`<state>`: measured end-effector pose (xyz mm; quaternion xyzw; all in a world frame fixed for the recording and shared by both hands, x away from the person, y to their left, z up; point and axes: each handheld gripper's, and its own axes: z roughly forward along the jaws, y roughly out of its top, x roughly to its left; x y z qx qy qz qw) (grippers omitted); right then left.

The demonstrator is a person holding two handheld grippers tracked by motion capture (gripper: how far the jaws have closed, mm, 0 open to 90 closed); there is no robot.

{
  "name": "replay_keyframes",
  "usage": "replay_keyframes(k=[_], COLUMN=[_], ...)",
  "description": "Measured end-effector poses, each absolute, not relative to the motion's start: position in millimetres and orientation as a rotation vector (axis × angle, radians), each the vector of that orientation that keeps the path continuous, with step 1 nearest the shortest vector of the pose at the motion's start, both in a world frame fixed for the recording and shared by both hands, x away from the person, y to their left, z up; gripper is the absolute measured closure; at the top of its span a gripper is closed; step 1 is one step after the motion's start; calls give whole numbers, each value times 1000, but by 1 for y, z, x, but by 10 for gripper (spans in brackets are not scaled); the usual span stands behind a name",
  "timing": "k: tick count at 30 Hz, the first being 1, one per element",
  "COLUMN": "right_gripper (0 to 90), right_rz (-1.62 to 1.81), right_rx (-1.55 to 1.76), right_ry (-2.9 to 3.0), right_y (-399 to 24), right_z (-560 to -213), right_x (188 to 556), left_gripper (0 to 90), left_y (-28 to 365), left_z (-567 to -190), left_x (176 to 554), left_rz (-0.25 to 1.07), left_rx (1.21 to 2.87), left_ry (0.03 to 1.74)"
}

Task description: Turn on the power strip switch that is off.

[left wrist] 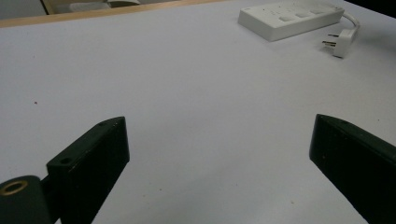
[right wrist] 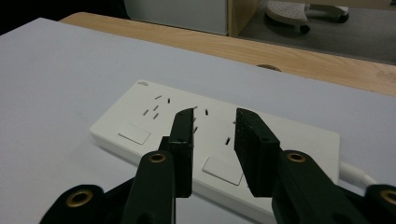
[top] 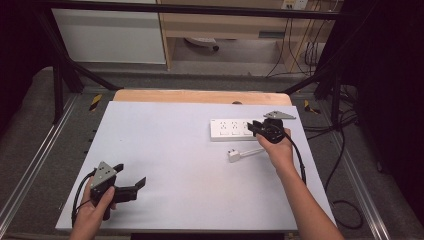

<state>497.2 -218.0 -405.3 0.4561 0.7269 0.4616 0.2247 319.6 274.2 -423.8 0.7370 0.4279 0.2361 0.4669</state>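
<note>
The right gripper [right wrist: 215, 140] has its jaws a little apart with nothing between them, hovering over the white power strip [right wrist: 154, 121] at the table's far right; its plug [top: 234, 155] lies just beside the right hand [top: 278, 150]. The left gripper [top: 131, 181], wide open and empty, rests near the front left

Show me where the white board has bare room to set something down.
Bare room: the whole middle and far-left of the white board, between the left gripper at the near-left corner and the white power strip. Crowded: the far-right part, where the right gripper sits over the strip, with the white plug on its cable beside.
</note>
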Motion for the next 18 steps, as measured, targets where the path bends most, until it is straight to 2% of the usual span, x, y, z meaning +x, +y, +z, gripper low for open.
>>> replay_keyframes(k=[8,11,15,18], right_gripper=[600,536,394,341], right_rz=[1294,1300,1290,1296], right_rx=[1253,1253,1271,1279], right_ry=[2028,2030,2023,2006], right_y=[-214,-213,-212,-214], right_z=[-394,-391,-389,-387], right_x=[490,488,485,483], left_gripper=[49,49,50,49], left_y=[274,274,274,274], left_z=[-422,-423,-423,-423], left_x=[318,318,319,319], left_rz=[581,580,582,578], left_rx=[1810,1813,1815,1814], left_ry=[1041,1041,1043,1045])
